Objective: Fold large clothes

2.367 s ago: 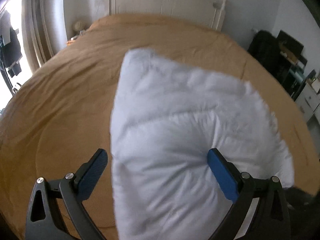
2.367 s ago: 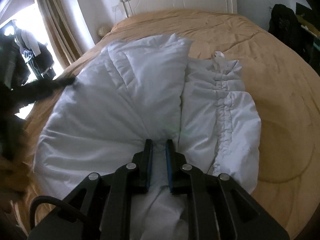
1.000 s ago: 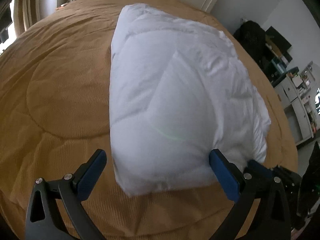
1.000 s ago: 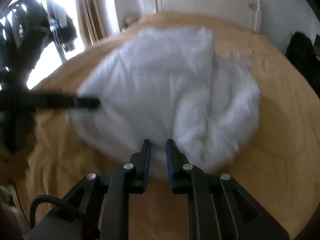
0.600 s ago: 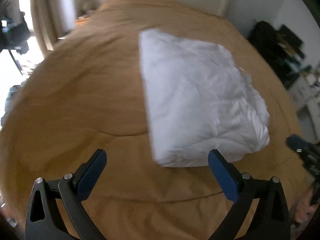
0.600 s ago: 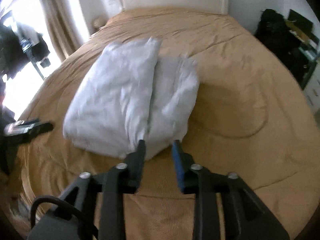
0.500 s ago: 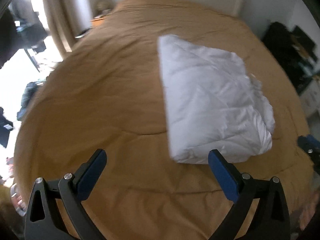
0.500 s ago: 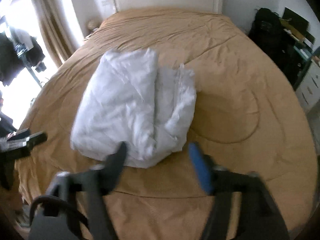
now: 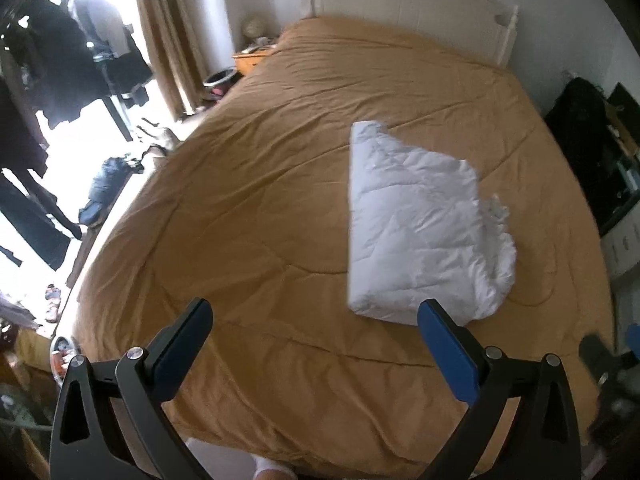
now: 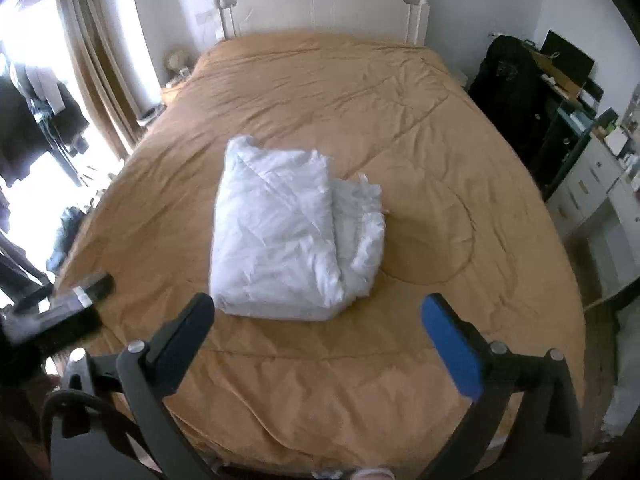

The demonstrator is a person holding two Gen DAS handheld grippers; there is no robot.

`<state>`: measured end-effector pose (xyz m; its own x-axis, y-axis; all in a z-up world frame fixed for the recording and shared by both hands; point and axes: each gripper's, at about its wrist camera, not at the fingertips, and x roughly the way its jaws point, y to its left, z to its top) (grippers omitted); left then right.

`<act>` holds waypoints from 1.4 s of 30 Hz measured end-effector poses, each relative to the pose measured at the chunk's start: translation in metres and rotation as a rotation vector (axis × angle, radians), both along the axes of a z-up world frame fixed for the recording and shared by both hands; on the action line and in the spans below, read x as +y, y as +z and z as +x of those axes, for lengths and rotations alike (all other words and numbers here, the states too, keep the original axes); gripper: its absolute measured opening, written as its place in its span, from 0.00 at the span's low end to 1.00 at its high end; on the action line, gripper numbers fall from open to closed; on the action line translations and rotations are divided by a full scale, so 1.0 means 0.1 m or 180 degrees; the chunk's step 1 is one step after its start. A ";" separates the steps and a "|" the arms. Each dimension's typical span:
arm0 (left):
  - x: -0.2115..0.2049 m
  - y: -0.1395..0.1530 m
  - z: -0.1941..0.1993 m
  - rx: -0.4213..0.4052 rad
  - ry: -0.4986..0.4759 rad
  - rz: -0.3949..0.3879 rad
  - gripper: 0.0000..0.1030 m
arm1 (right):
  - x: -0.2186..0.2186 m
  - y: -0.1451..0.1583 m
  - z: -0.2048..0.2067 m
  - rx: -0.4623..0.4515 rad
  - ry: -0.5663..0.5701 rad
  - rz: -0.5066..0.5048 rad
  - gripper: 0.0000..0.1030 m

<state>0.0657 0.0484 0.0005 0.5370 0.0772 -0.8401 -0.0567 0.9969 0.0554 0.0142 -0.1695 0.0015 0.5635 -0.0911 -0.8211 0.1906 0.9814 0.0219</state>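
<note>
The white puffer jacket (image 10: 294, 236) lay folded into a thick bundle on the tan quilt (image 10: 420, 112), roughly mid-bed, w/ the looser gathered edge on its right side and the smooth folded face on its left. The right gripper (image 10: 318, 316) hung above the near end of the bed, jaws spread wide after just opening up, nothing between them; the bundle's near edge sat just beyond the gap, closer to the black finger (image 10: 188, 328) than the blue pad (image 10: 448, 340). The left gripper (image 9: 312, 328) was also spread wide and empty, above the quilt, w/ the jacket (image 9: 420, 232) ahead and off to its right, near corner just past the blue pad (image 9: 446, 348). A blurred dark shape at the far right of the left view (image 9: 608, 364) was probably the other gripper. White headboard (image 10: 320, 4) stood at the far end.
</note>
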 end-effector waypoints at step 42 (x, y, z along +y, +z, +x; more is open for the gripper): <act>-0.05 -0.23 -0.08 0.0130 -0.0141 -0.0174 0.99 | 0.18 -0.49 -0.14 0.0431 0.0010 -0.0126 1.00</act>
<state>0.0573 0.0432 -0.0222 0.5042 0.0073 -0.8636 -0.0112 0.9999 0.0020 0.0004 -0.1519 -0.0472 0.4482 -0.1233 -0.8854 0.1861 0.9816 -0.0425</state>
